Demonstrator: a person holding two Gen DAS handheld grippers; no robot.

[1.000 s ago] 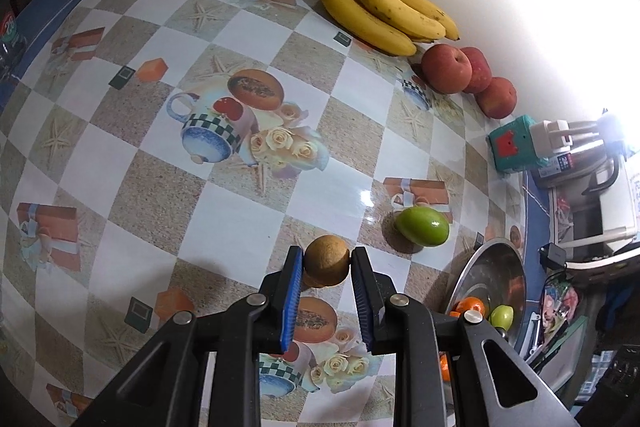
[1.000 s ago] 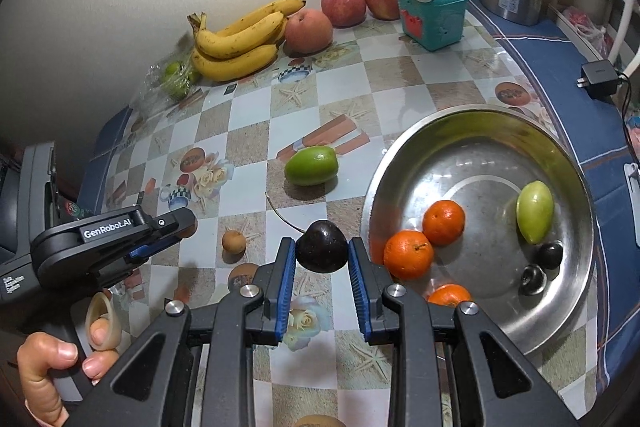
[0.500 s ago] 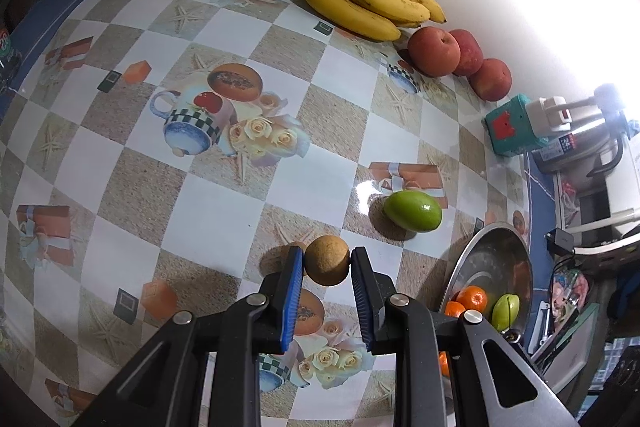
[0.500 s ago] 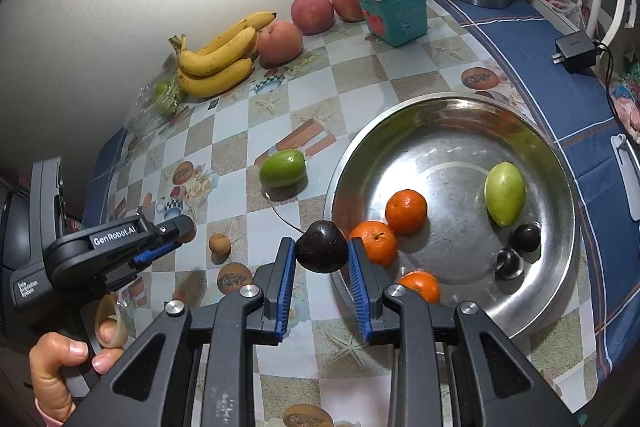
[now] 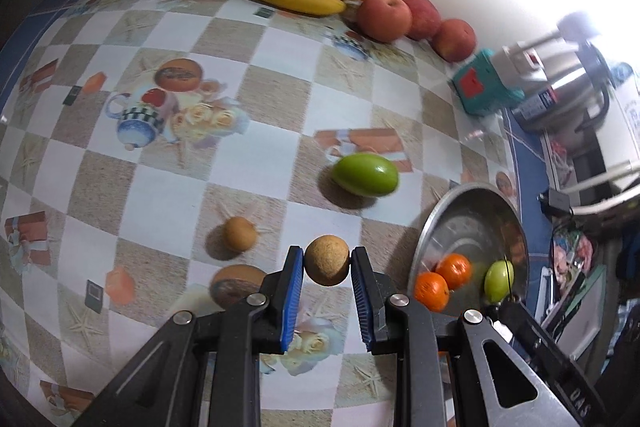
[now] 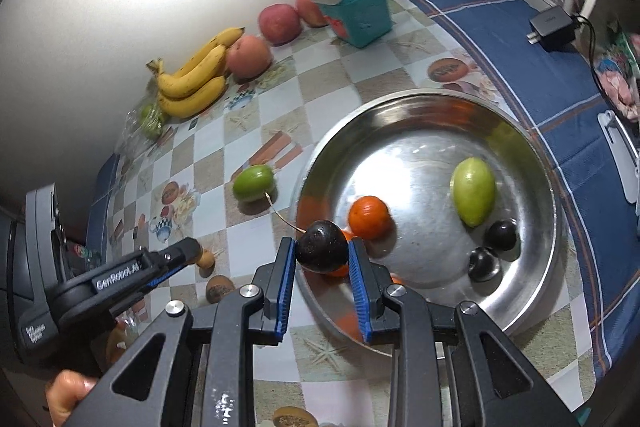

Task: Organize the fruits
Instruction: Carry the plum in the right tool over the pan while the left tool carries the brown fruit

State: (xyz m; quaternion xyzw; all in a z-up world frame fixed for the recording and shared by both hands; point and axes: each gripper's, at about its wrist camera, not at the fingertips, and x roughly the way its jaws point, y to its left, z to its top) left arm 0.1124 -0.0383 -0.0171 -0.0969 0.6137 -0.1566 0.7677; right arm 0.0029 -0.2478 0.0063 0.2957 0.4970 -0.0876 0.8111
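Left tongs (image 5: pixel 326 265) and right tongs (image 6: pixel 321 251) both point steeply down, each clamped shut.

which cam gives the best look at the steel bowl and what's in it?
Right wrist view. The steel bowl shows nearly whole from above, with oranges, a green fruit and two dark fruits. The left wrist view catches only a foreshortened side of it, partly hidden by the gripper.
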